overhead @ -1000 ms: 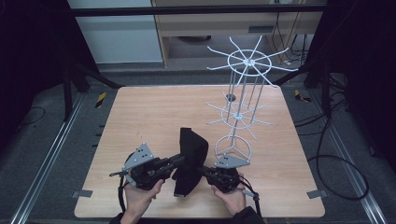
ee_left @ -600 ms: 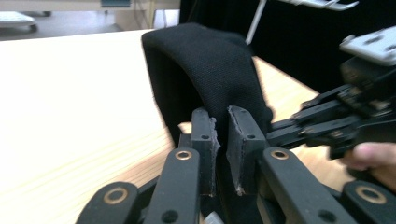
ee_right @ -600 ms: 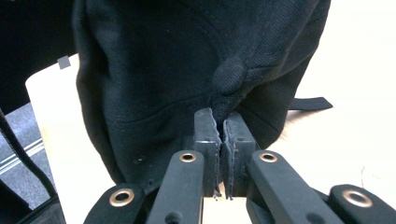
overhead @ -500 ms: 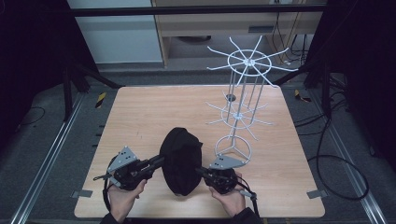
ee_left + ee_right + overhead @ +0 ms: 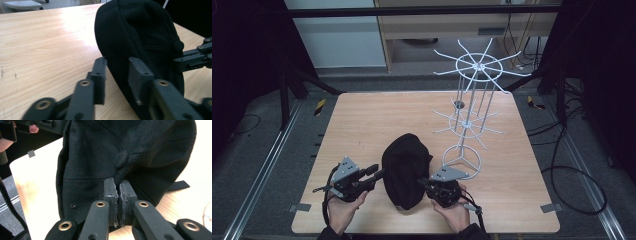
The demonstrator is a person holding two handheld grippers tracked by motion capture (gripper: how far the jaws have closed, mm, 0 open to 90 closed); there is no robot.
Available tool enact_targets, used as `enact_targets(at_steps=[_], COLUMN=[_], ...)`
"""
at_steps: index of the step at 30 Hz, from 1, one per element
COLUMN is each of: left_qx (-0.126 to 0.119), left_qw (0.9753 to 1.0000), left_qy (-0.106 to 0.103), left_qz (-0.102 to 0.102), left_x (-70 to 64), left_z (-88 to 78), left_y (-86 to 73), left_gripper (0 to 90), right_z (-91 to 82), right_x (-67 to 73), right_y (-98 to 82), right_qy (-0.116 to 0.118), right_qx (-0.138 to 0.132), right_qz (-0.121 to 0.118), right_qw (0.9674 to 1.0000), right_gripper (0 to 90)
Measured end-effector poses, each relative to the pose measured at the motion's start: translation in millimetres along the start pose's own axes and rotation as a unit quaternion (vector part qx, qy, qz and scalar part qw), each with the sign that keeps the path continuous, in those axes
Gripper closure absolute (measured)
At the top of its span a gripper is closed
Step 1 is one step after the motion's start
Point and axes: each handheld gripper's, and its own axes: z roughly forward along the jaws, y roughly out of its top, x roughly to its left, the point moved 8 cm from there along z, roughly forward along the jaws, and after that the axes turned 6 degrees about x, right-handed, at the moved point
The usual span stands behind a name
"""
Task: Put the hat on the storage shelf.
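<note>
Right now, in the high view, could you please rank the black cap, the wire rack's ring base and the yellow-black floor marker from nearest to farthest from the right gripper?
1. Black cap, pinched by the right gripper.
2. Ring base, just behind it.
3. Floor marker, off the table's far left corner.

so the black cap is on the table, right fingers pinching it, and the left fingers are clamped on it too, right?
Not quite. The left gripper has just been opening: in the left gripper view its fingers stand apart beside the black cap, not clamped. The right gripper does pinch the cap, which lies on the table.

room: dim | light wooden square table (image 5: 362,120) sitting at centre | pale wooden cabinet (image 5: 452,30) standing at 12 o'clock | grey floor (image 5: 257,165) lying around
</note>
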Motion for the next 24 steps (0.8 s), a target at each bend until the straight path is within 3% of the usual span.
enact_targets(at_steps=[5, 8, 15, 20, 24], left_qx=[0.006, 0.008, 0.012, 0.031, 0.039], left_qw=[0.9998, 0.9998, 0.998, 0.9954, 0.994], left_qy=[0.017, 0.02, 0.061, 0.088, 0.097], left_qz=[0.011, 0.004, -0.009, -0.024, -0.032], left_x=[-0.4, 3.2, 19.9, 36.7, 44.2], left_z=[2.4, 2.4, -6.5, -5.5, -4.5], left_y=[-2.3, -5.3, -12.7, -22.5, -27.1], left_gripper=[53.8, 51.2, 49.4, 50.7, 52.3], right_z=[6.2, 13.0, 26.8, 38.5, 40.2], right_x=[0.8, 3.0, 13.0, 19.9, 24.5], right_y=[0.9, 4.2, 15.9, 20.5, 25.3], right_qy=[-0.007, -0.006, -0.003, 0.002, 0.005], right_qx=[0.008, 0.013, 0.012, 0.003, -0.012], right_qz=[-0.009, -0.016, -0.029, -0.04, -0.049], right_qw=[0.9999, 0.9998, 0.9995, 0.9992, 0.9987], right_gripper=[86.4, 86.3, 85.3, 76.9, 68.8])
